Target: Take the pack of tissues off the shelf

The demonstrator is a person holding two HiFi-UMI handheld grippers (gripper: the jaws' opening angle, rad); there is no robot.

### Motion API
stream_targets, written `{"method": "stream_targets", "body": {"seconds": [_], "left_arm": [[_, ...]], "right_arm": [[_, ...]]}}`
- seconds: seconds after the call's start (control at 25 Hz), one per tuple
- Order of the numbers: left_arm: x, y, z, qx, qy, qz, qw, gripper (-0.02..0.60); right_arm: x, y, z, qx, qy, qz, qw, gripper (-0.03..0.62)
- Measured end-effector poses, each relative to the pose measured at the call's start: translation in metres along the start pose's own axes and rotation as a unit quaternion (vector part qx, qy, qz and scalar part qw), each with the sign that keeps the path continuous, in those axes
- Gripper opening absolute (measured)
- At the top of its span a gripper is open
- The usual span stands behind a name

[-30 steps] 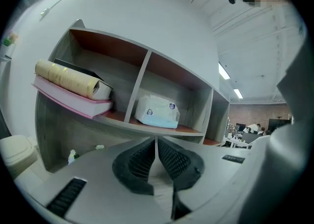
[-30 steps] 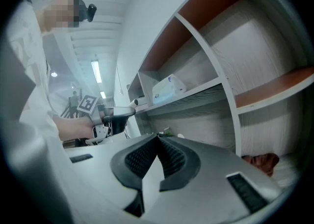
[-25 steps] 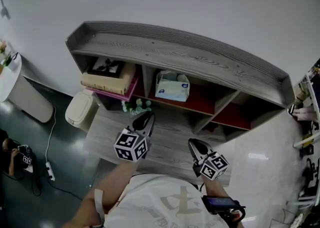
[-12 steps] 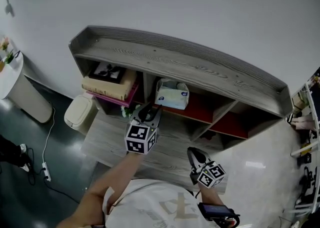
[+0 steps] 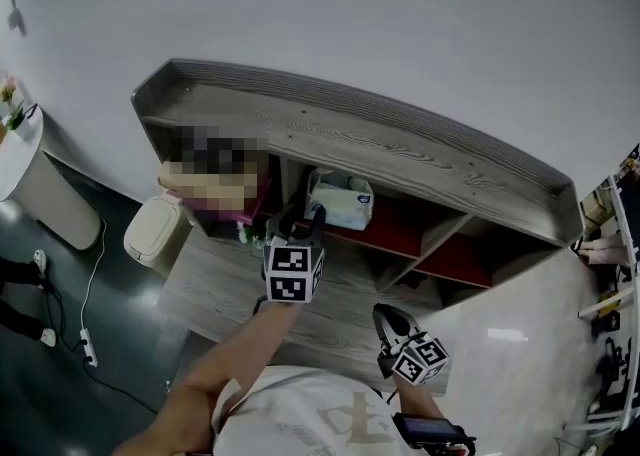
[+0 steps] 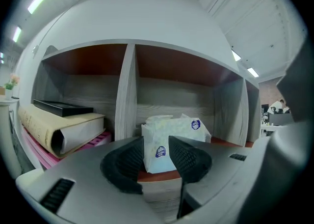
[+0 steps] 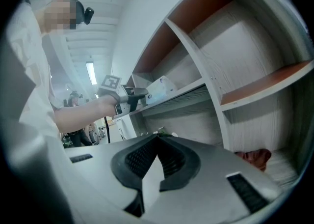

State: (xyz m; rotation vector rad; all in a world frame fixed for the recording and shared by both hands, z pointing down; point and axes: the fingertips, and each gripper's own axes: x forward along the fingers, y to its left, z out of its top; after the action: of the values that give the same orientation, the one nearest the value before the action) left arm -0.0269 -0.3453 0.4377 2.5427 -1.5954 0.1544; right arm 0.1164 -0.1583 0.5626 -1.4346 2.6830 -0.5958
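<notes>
White pack of tissues (image 5: 342, 206) sits in the shelf's (image 5: 330, 124) middle compartment, not yet gripped; left hand-held gripper (image 5: 303, 224) is lined up just before it, jaws just opened wide, pads clear of it; right hand-held gripper (image 5: 385, 316) hangs low, jaws together; grasp and lift-out remain.

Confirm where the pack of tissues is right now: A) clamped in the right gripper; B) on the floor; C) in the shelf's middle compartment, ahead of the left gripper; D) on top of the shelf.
C: the pack of tissues stands in the middle compartment of the shelf, just ahead of the left gripper, whose jaws have just been opening and stand apart, not pressing on it.
</notes>
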Motion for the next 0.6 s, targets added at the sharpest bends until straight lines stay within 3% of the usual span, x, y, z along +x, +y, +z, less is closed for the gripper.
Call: {"method": "stream_targets", "body": {"seconds": [0.4,0.48,0.6], "left_arm": [[0.014,-0.002,0.0,-0.007,0.016,0.007,0.9998,0.169],[0.015,0.0,-0.001,-0.01,0.016,0.007,0.9998,0.103],[0.015,0.002,-0.002,-0.01,0.016,0.004,0.9998,0.087]], "right_arm": [[-0.002,-0.008,-0.003,0.007,0.001,-0.007,1.0,0.005],[-0.002,-0.01,-0.003,0.01,0.001,-0.009,1.0,0.005],[-0.001,-0.01,-0.005,0.012,0.002,-0.009,1.0,0.005]]}}
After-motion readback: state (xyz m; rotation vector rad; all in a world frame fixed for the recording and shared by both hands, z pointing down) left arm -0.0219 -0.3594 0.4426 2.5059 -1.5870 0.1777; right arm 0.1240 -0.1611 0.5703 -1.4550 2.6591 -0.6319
